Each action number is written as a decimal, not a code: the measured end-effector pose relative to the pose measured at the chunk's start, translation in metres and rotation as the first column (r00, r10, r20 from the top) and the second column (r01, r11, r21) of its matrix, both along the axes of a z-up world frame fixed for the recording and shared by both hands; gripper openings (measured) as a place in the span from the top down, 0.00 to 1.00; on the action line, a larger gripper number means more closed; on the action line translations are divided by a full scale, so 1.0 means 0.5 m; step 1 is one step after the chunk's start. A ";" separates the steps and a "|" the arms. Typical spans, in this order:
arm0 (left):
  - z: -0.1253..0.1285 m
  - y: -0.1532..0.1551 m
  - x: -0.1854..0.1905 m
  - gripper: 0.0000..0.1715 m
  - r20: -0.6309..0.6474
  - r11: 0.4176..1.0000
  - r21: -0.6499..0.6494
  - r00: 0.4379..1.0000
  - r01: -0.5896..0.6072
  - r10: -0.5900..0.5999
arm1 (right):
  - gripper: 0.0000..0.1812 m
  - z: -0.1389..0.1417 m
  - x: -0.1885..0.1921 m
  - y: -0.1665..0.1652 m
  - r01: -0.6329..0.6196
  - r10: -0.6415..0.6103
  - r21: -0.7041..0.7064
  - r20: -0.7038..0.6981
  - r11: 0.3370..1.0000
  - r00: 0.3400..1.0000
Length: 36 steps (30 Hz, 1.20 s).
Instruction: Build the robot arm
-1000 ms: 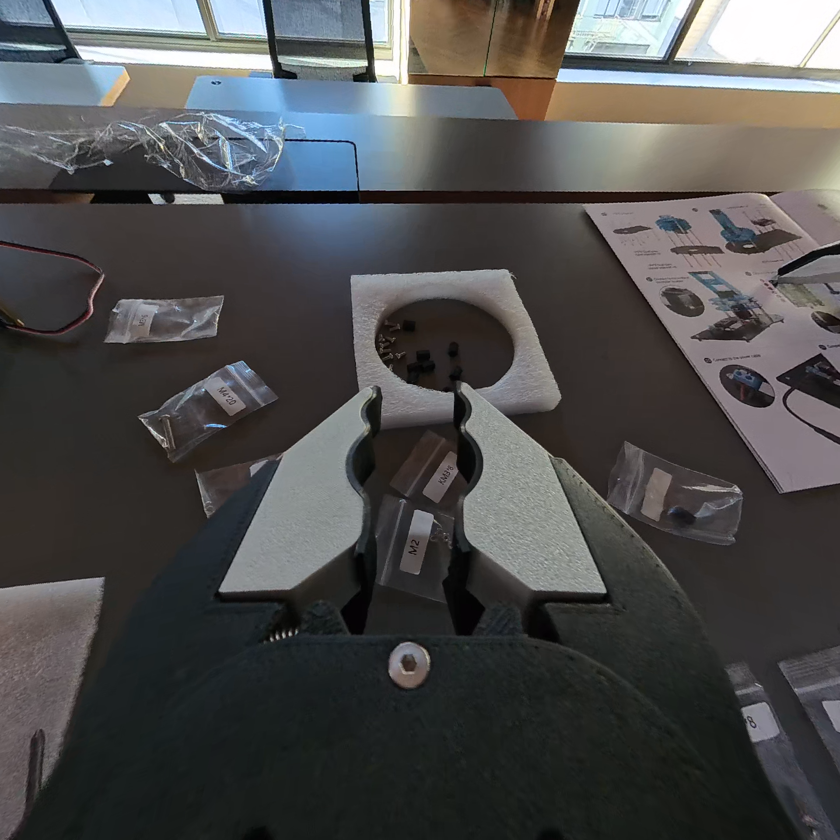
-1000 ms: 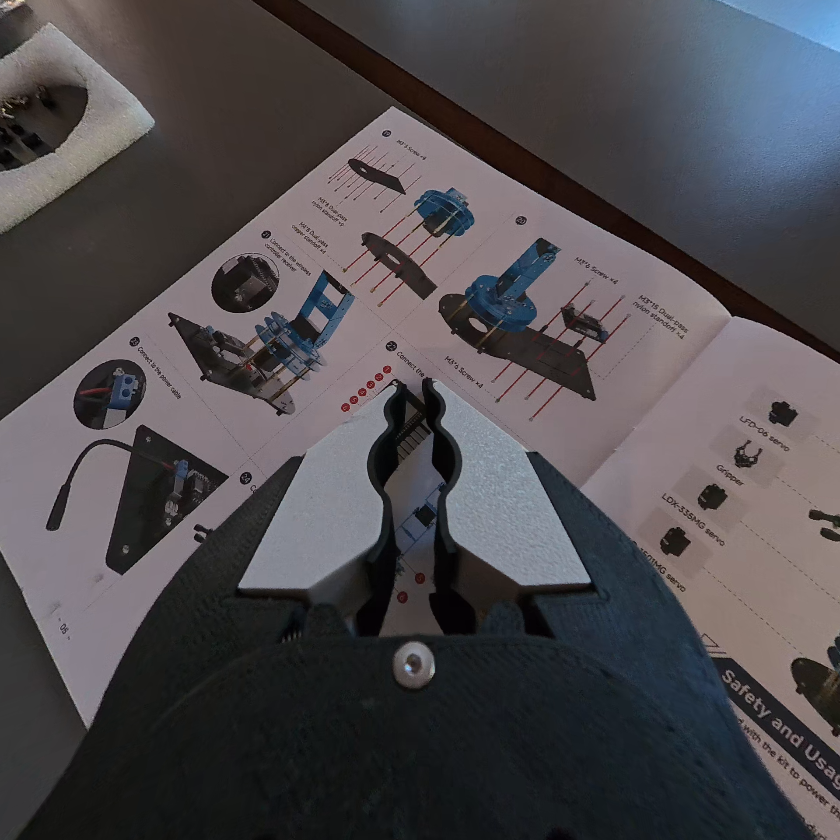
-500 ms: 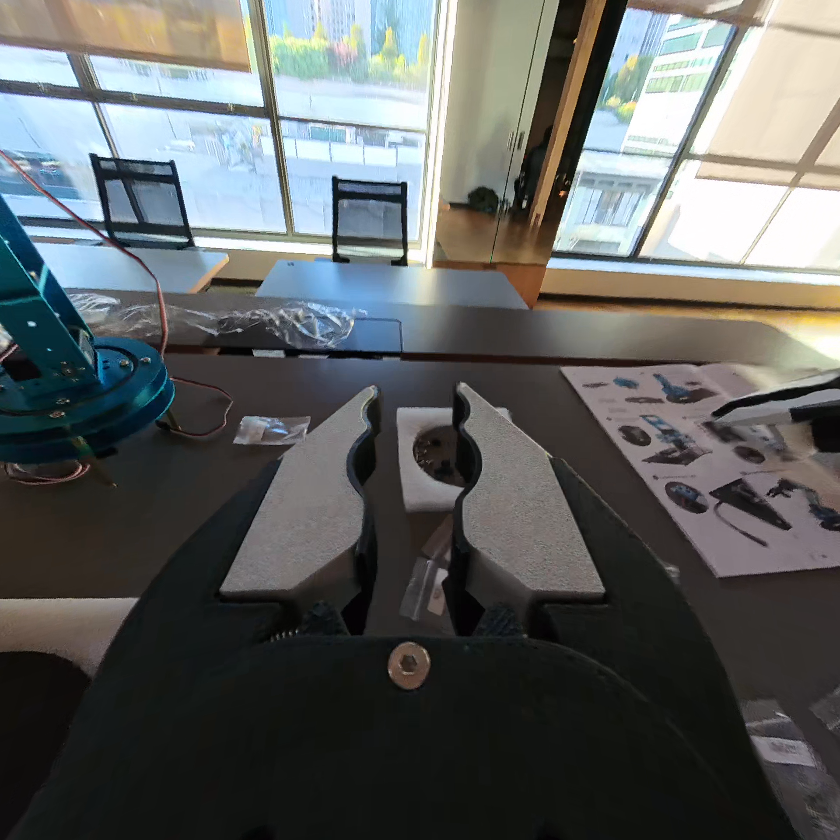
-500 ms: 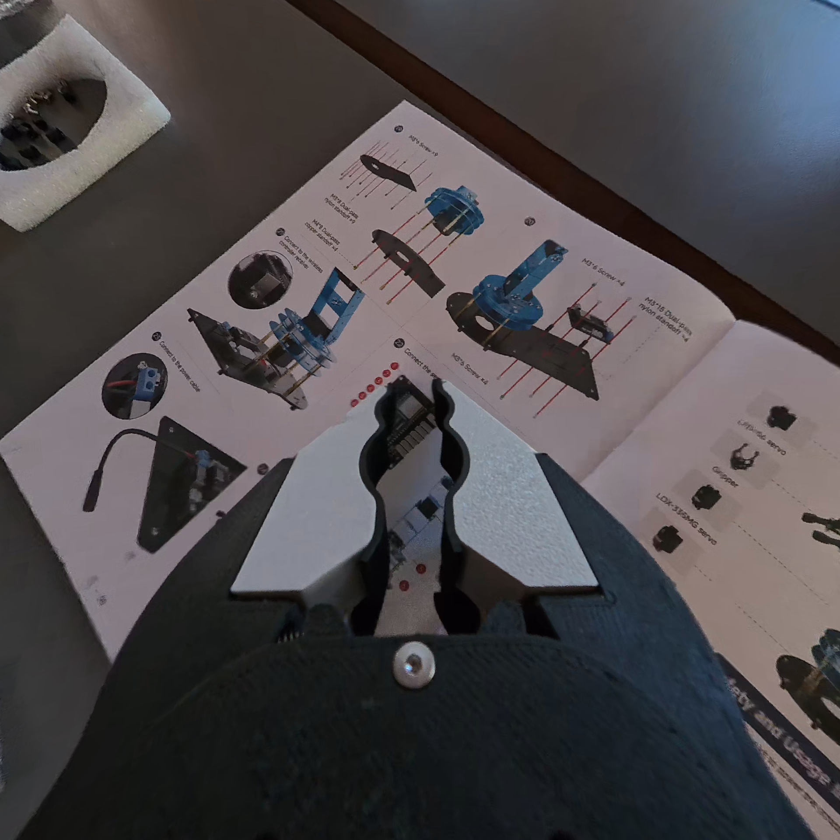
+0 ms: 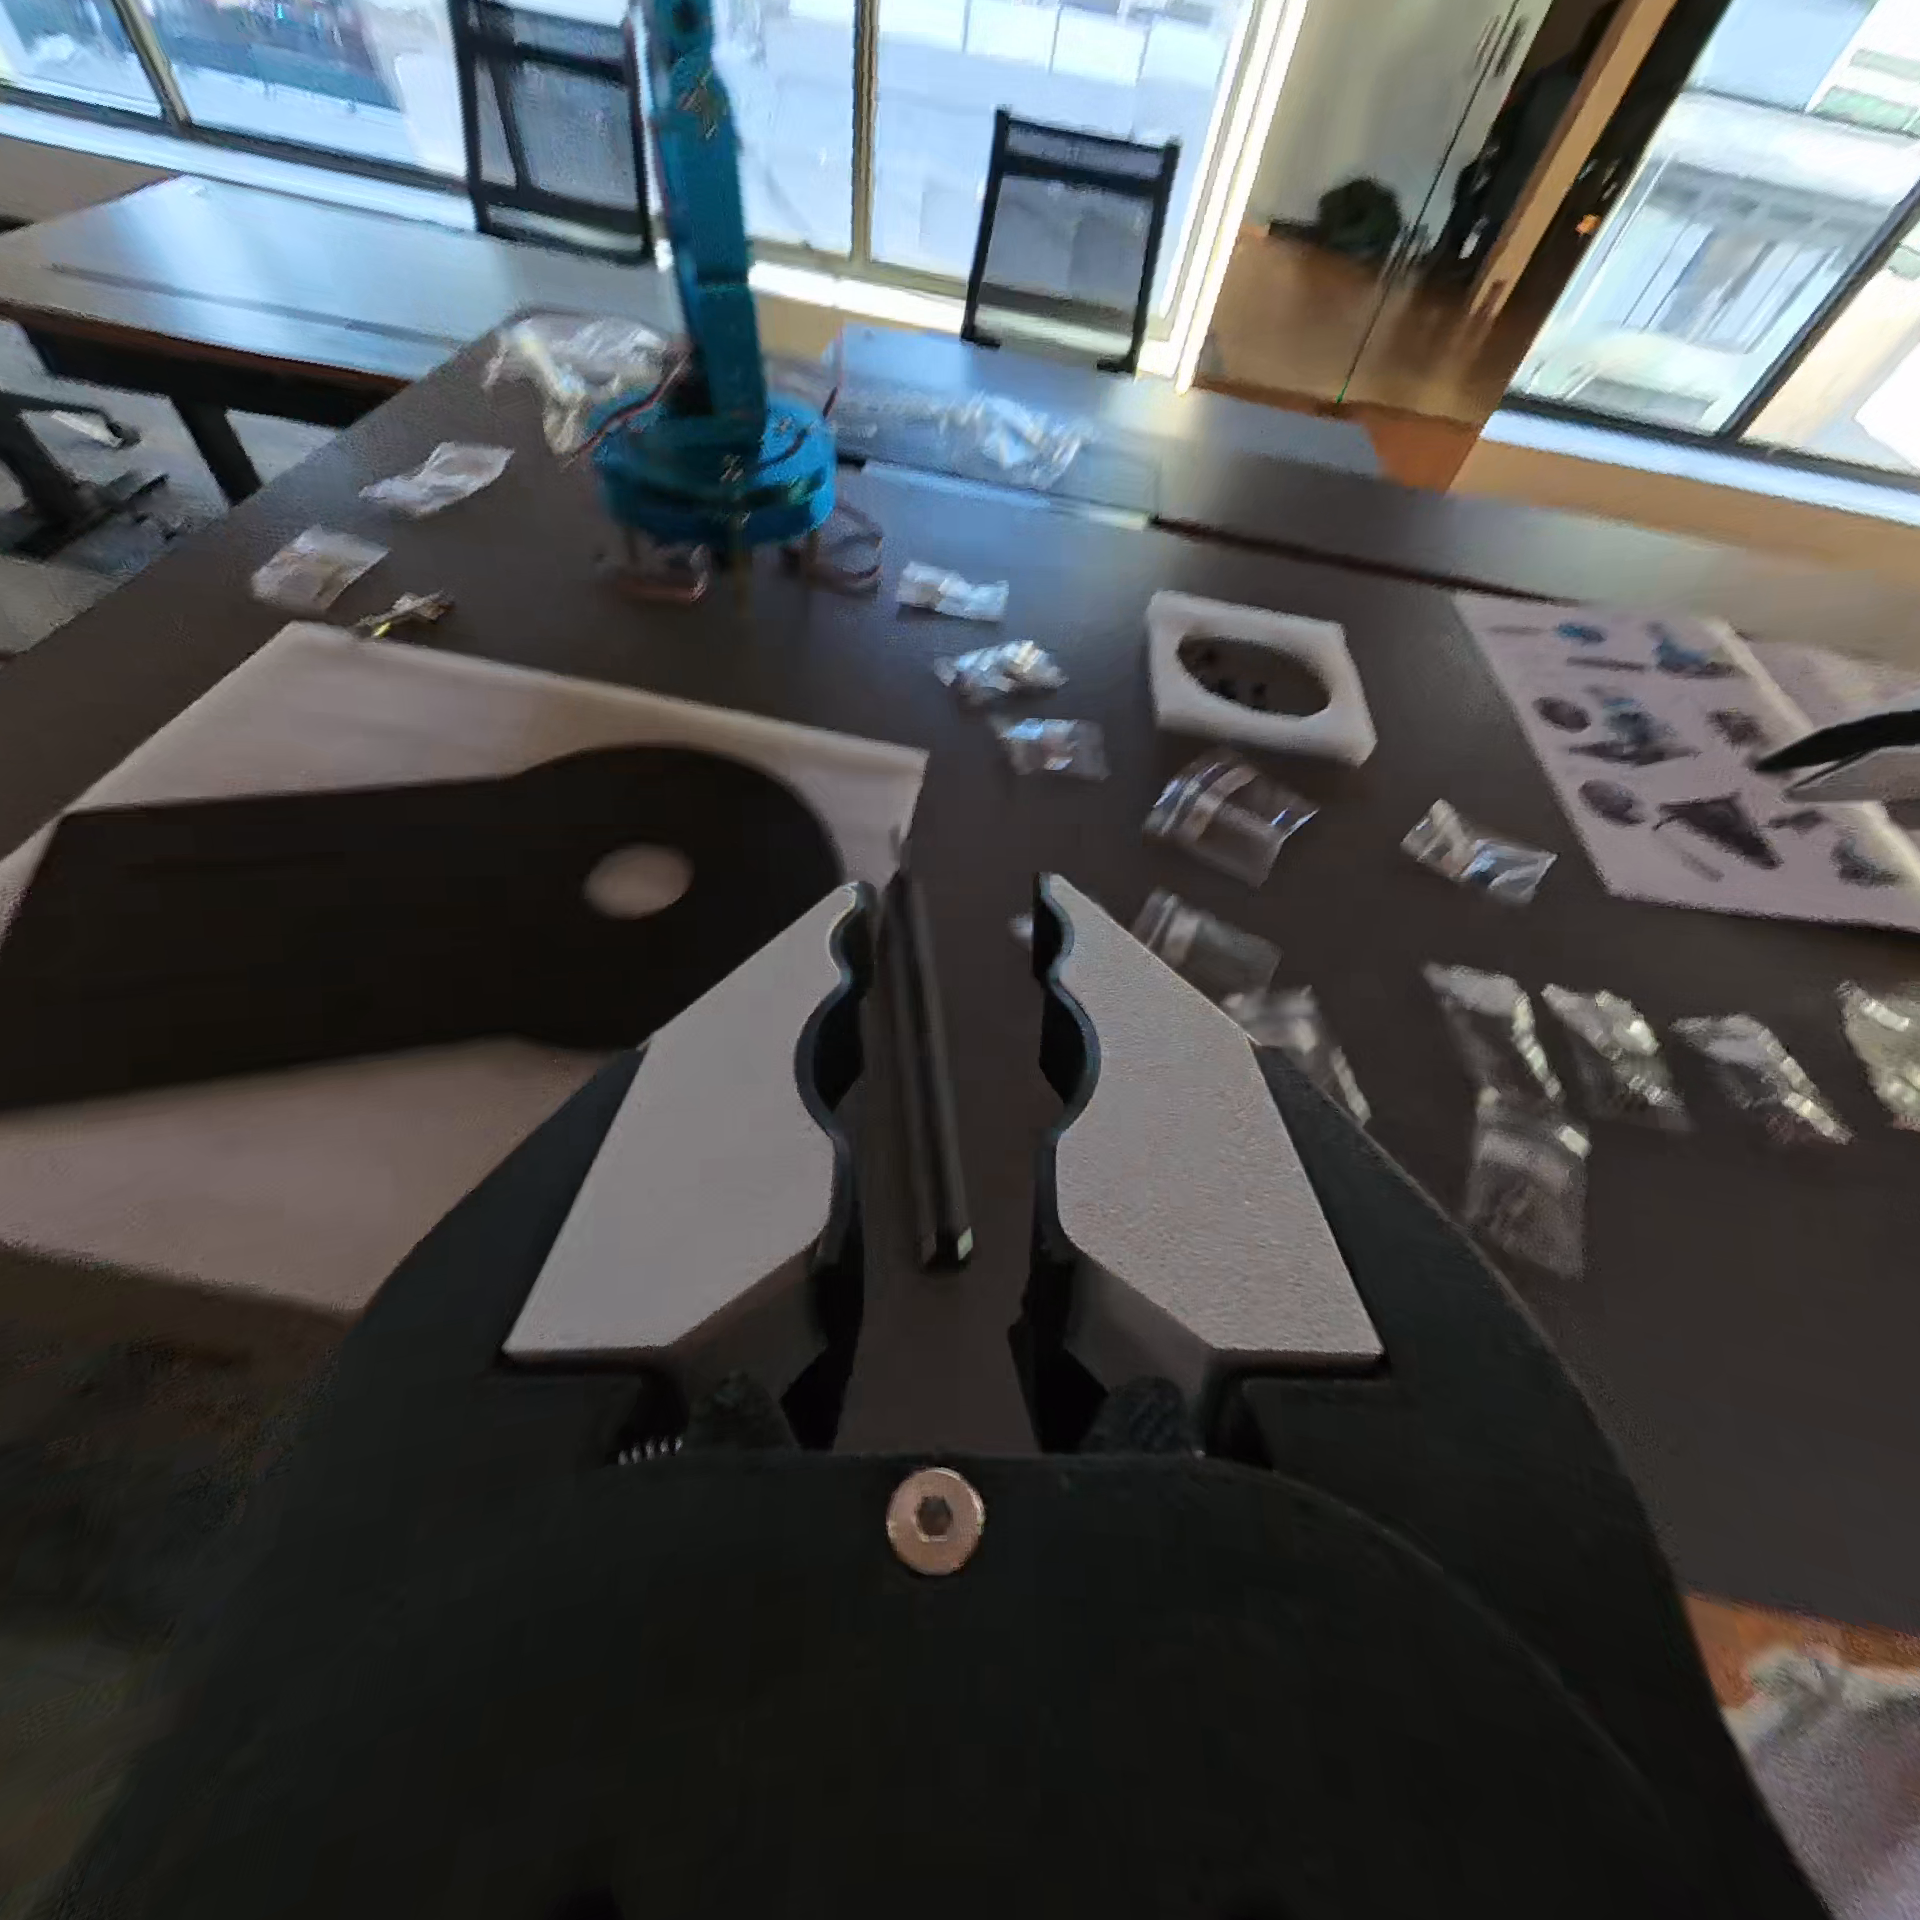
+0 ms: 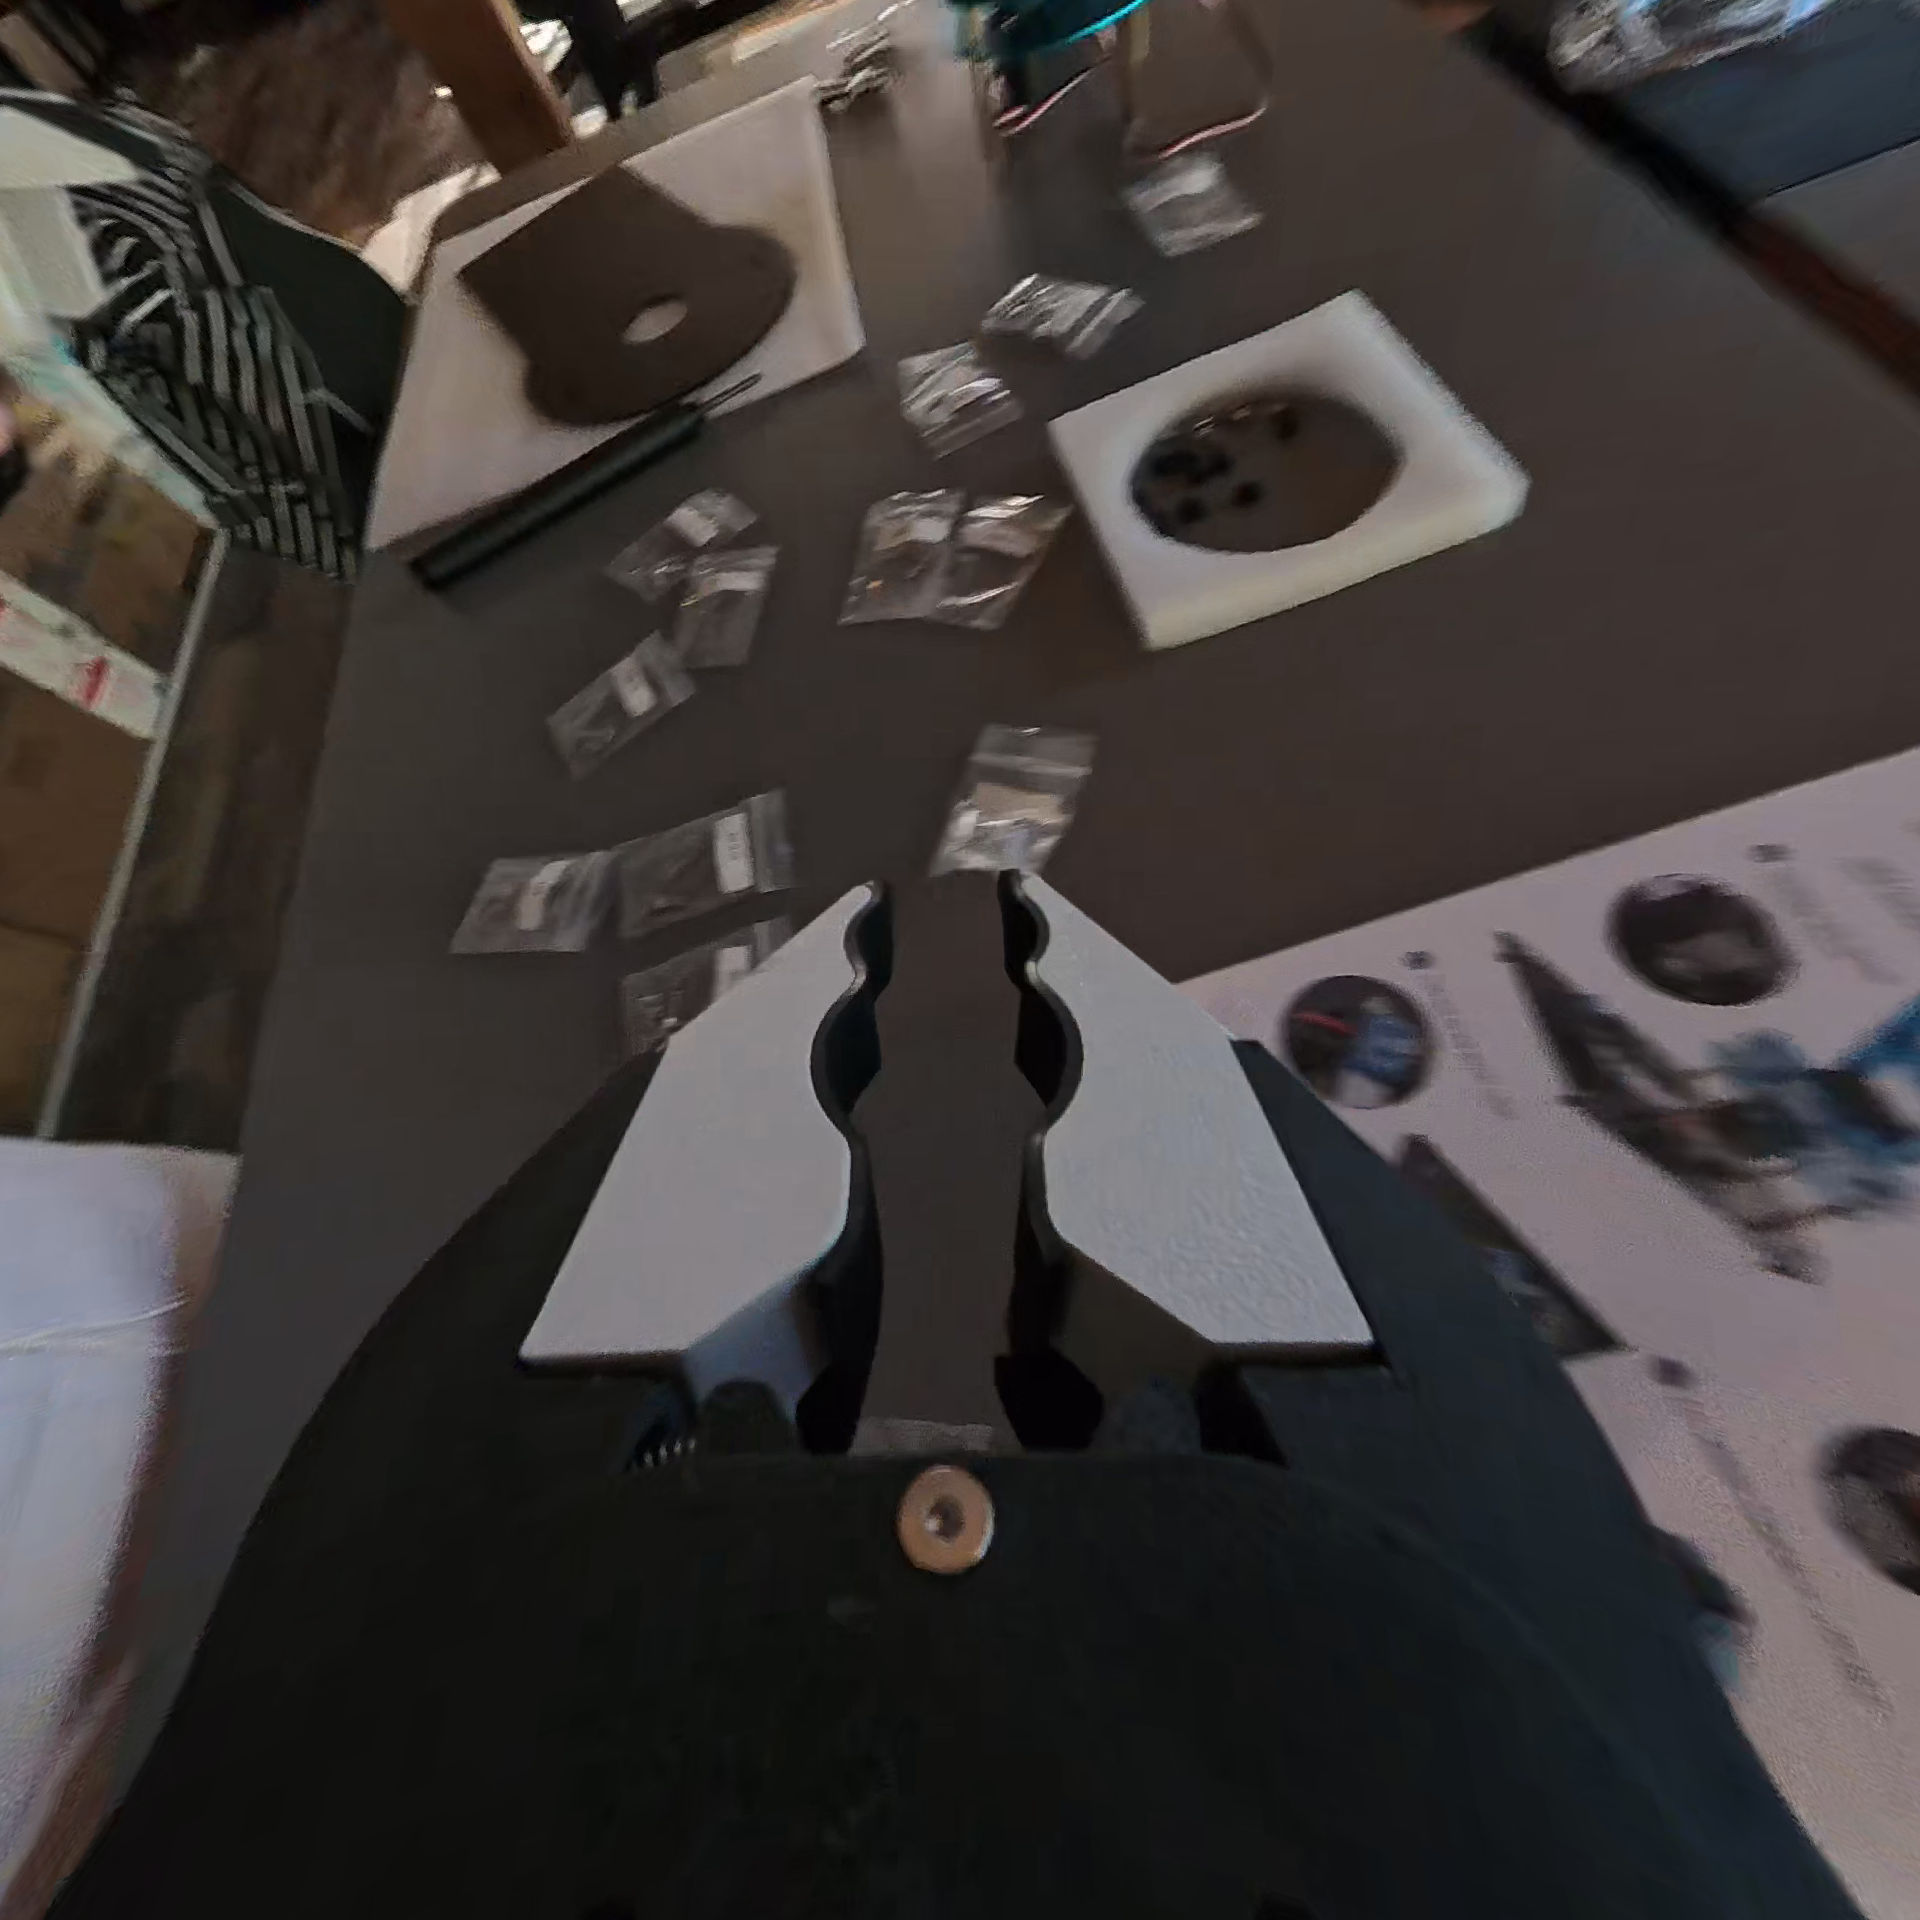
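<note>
My left gripper (image 5: pixel 951 896) is open and empty. A black rod-shaped tool (image 5: pixel 923 1070) lies on the dark table between its fingers, clear of both. A black flat plate (image 5: pixel 416 904) on a white foam sheet (image 5: pixel 260 1174) lies just to its left. My right gripper (image 6: pixel 943 891) is open and empty, low over the table. A small clear parts bag (image 6: pixel 1013 800) lies just beyond its tips. The open instruction booklet (image 6: pixel 1558 1091) is to its right. The right gripper's tip also shows in the left wrist view (image 5: pixel 1860 748), over the booklet (image 5: pixel 1704 769).
Several clear parts bags (image 5: pixel 1226 810) (image 6: pixel 717 582) are scattered on the table. A white foam square (image 5: pixel 1257 686) (image 6: pixel 1288 468) holds small screws. A blue robot arm base (image 5: pixel 717 457) stands at the back. A person's striped sleeve (image 6: pixel 208 343) is at the left edge. Left tips to right tips: about 40 cm.
My left gripper has pulled back and swung left, so the black tool now lies between its fingers. My right gripper has swung left off the booklet toward the bags and opened slightly.
</note>
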<state>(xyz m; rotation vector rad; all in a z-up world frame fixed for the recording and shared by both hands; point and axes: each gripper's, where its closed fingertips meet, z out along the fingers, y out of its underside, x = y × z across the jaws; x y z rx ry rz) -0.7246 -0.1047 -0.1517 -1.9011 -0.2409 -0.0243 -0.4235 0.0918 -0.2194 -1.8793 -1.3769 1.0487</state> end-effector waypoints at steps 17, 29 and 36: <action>-0.194 -0.059 -0.500 0.74 -0.067 0.926 -0.314 0.968 0.209 -0.242 | 0.85 0.002 -0.638 -0.295 -0.334 0.340 0.130 -0.025 0.933 0.940; -0.264 -0.050 -0.557 0.51 0.076 0.841 -0.292 0.888 0.455 -0.454 | 0.77 -0.100 -1.080 -0.232 -0.623 0.622 -0.129 0.356 0.772 0.697; -0.293 -0.033 -0.547 0.49 -0.088 0.865 -0.326 0.898 0.382 -0.430 | 0.77 -0.150 -1.128 -0.235 -0.627 0.707 -0.332 0.407 0.705 0.579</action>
